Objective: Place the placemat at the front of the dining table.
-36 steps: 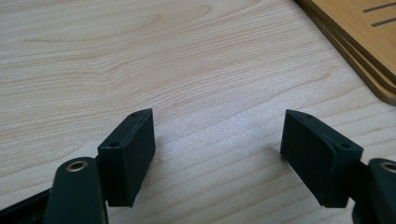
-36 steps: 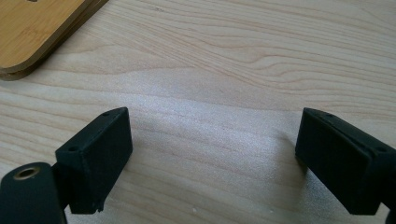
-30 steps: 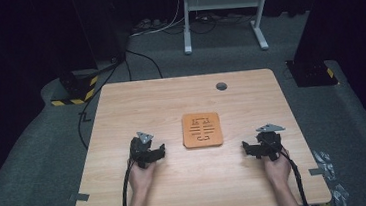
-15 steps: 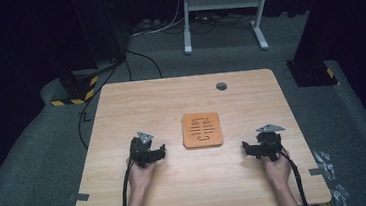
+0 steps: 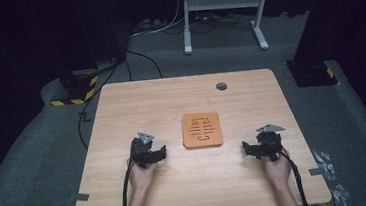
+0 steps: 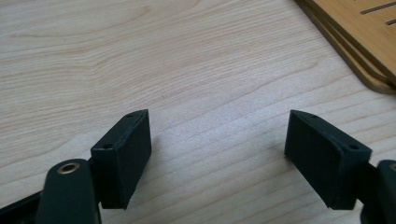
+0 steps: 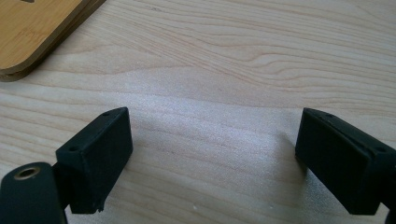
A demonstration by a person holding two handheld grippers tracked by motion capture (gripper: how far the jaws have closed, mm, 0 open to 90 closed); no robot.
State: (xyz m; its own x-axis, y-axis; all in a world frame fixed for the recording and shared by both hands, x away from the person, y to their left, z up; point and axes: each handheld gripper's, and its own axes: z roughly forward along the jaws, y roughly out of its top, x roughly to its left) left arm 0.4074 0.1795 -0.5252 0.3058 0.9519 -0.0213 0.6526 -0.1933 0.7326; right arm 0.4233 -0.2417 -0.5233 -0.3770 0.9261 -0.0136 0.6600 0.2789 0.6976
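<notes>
L gripper (image 5: pixel 159 152) low, fingers (image 6: pixel 122 156) spread wide; R gripper (image 5: pixel 249 147) same, fingers (image 7: pixel 95 156) apart.

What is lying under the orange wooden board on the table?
The board lies flat on the table. The left gripper view shows a second layer beneath its edge. Anything under its middle is covered.

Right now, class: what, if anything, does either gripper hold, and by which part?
Nothing. The left gripper and right gripper are open over the bare table, beside the wooden board.
</notes>
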